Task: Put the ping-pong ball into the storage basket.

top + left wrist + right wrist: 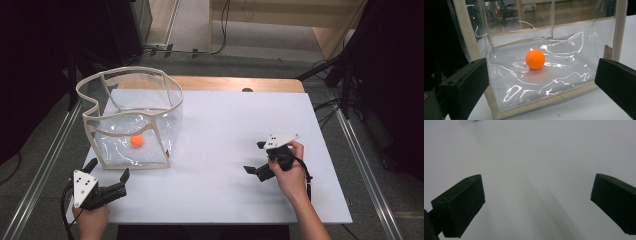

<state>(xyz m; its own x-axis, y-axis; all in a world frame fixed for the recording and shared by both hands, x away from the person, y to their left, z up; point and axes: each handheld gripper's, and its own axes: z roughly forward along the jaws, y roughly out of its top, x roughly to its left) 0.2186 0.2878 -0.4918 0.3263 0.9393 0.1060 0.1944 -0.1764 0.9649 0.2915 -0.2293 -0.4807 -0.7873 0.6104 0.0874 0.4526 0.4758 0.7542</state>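
Left gripper [107, 176] sits at the near-left corner of the white table top [225, 150], held by the person's left hand [90, 220]. Jaws spread wide, nothing between them. It points at the near wall of the clear plastic bag [131, 120], just short of the beige bottom seam, not touching as far as I can tell.

The bag stands upright and open at the top, beige trim around rim and edges, on the left half of the table top. Orange ball [137, 141] lies inside on the bag floor, roughly mid-floor, a bit toward the near wall. In the left gripper view the orange ball [535, 59] sits centred between the two black jaws but behind the clear bag wall [564, 75], so no direct line to grab it from this side.

Right gripper [256, 158] is well apart, on the right half of the table top, held by the right hand [290, 172]. Jaws apart too, holding nothing. The right gripper view gives bare white surface [531, 165] between the jaws.

Judgement on progress: work here looks to be the ball and the bag. With the ball in the bag and both grippers free, either the drop-in is done and the hands are parked, or a take-out hasn't begun. For a take-out, everything is left: reach over the rim, close on the ball, lift clear. The bag is soft, so the other gripper likely needs to steady the rim.
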